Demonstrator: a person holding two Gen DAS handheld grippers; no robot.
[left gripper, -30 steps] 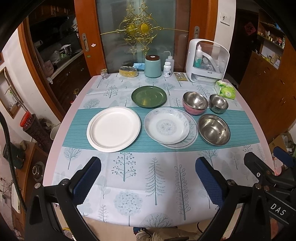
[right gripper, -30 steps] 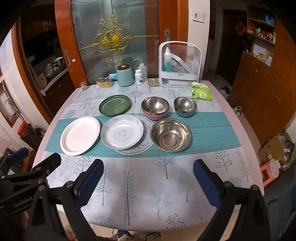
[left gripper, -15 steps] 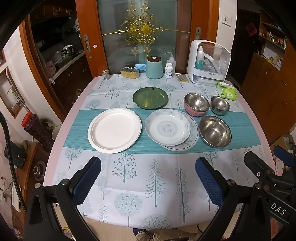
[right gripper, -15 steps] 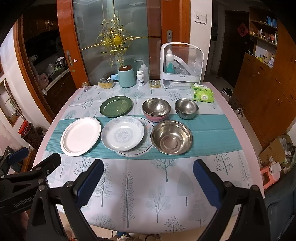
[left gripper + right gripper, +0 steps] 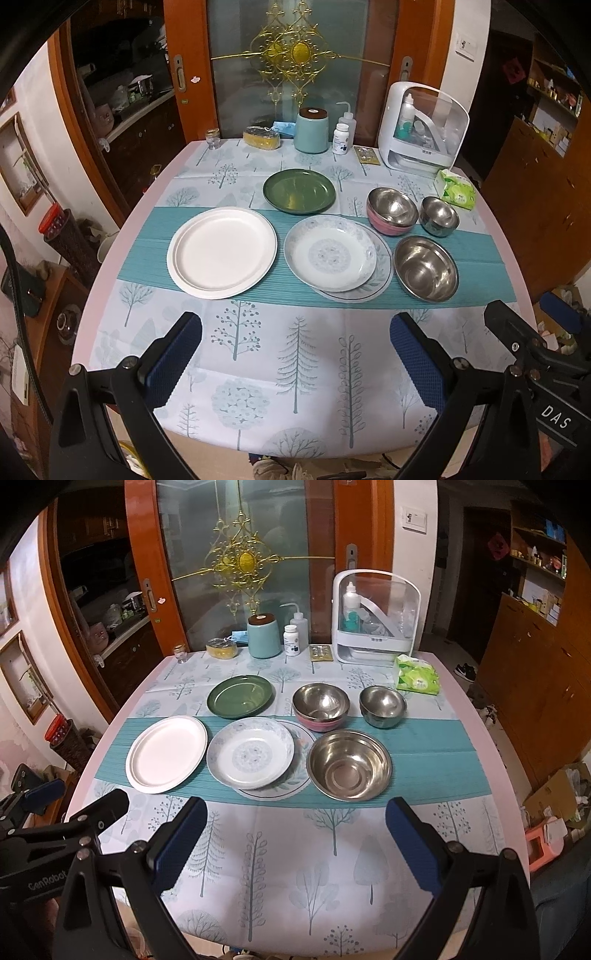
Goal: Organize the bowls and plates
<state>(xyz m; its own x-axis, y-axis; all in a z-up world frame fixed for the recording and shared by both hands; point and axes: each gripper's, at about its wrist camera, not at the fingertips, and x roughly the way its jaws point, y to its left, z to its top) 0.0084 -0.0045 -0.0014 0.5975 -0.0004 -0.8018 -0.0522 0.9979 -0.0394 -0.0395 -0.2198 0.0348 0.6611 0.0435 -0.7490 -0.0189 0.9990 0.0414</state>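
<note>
On the teal runner lie a white plate (image 5: 221, 252) (image 5: 167, 754), a blue-patterned deep plate (image 5: 330, 253) (image 5: 251, 752) resting on a flat floral plate (image 5: 382, 275) (image 5: 295, 781), and a large steel bowl (image 5: 425, 267) (image 5: 349, 764). Behind them stand a green plate (image 5: 299, 191) (image 5: 241, 695), a steel bowl nested in a pink bowl (image 5: 392, 216) (image 5: 320, 706), and a small steel bowl (image 5: 439, 216) (image 5: 383, 706). My left gripper (image 5: 295, 363) and right gripper (image 5: 295, 840) hover open over the table's near edge, holding nothing.
At the table's far edge stand a teal canister (image 5: 312, 130), a pill bottle (image 5: 340, 138), a squeeze bottle (image 5: 300, 627), a white storage box (image 5: 423, 133), a tissue pack (image 5: 455, 189), a yellow sponge (image 5: 261, 137) and a small glass jar (image 5: 212, 138). Wooden cabinets (image 5: 535, 672) line the right.
Both grippers have drifted slightly back and up, so the table sits a little lower in each view. The dishes have not moved and both grippers stay open.
</note>
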